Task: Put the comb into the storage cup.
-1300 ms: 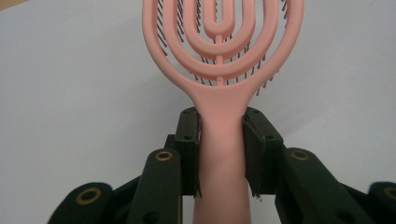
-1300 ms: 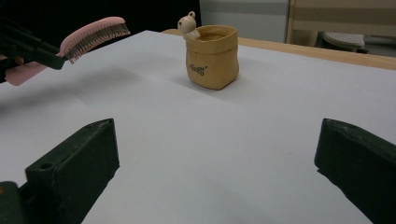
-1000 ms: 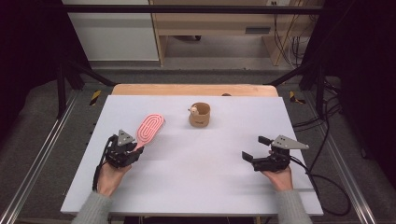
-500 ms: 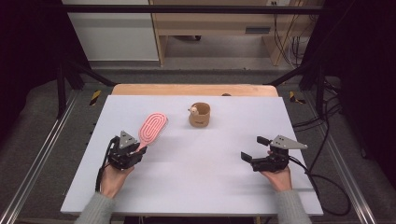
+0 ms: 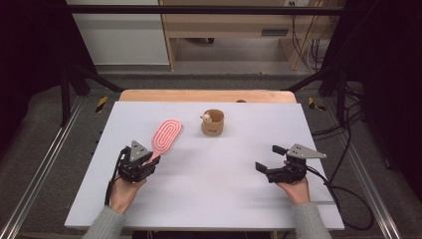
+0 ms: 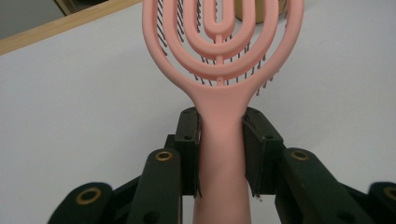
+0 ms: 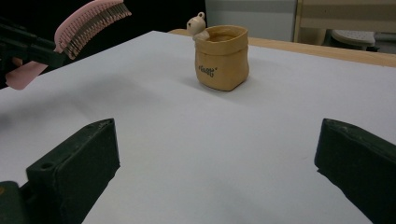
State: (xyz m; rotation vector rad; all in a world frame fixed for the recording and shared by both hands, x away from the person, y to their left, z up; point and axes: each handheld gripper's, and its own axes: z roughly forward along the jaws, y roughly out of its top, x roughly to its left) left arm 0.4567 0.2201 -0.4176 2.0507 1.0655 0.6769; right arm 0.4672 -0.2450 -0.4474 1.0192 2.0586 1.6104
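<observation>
Left gripper (image 6: 219, 154) clamps pink brush (image 6: 222, 70) handle; brush head cropped.

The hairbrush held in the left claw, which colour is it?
The hairbrush is pink, with dark bristles; the left gripper view shows it best.

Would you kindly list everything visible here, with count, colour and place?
Pink looped plastic hairbrush: one, pink, lifted off the table at left, handle clamped in the left gripper, bristles facing down.
Small tan bag-shaped pot: one, tan with a cream figure on its rim, standing at table centre, far side.
White table board: one, white, wooden strip along its far edge.
Left gripper: one, black, shut on the brush handle.
Right gripper: one, black, jaws apart, at right.
</observation>
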